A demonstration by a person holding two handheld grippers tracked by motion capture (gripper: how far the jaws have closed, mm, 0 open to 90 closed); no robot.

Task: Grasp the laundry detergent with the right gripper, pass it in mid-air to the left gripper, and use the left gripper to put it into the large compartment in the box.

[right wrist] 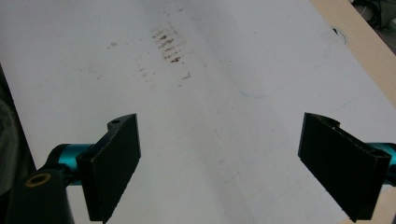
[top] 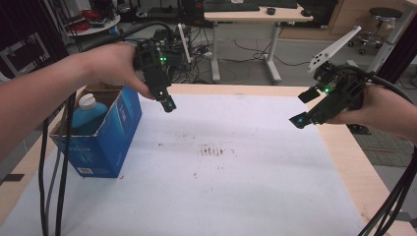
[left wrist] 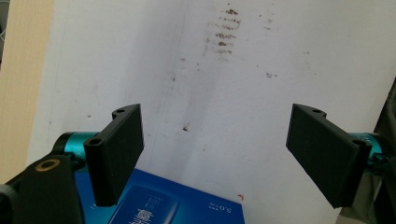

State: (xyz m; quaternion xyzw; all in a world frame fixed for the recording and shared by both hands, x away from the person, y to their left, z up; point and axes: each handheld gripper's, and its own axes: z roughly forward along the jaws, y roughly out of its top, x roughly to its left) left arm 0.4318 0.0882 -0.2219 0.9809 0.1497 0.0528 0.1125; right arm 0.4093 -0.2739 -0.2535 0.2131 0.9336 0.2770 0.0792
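My left gripper [top: 167, 102] hovers above the white sheet [top: 221, 167], just right of an open blue carton [top: 105, 142]. Inside the carton stands a blue bottle with a white cap [top: 87, 102]. In the left gripper view the gripper [left wrist: 215, 137] is open with nothing between its jaws, and the carton's printed blue side [left wrist: 177, 203] lies below them. My right gripper [top: 303, 107] hangs over the sheet's right edge. In the right gripper view it [right wrist: 219, 140] stands wide open over the bare white sheet [right wrist: 224, 116].
Brown smudges [top: 215, 150] mark the middle of the sheet. The wooden table [top: 354, 157] shows as a strip along the right. Black cables [top: 51, 187] hang down at the left and cables [top: 393, 206] at the right. Desks and a stool [top: 381, 19] stand beyond the table.
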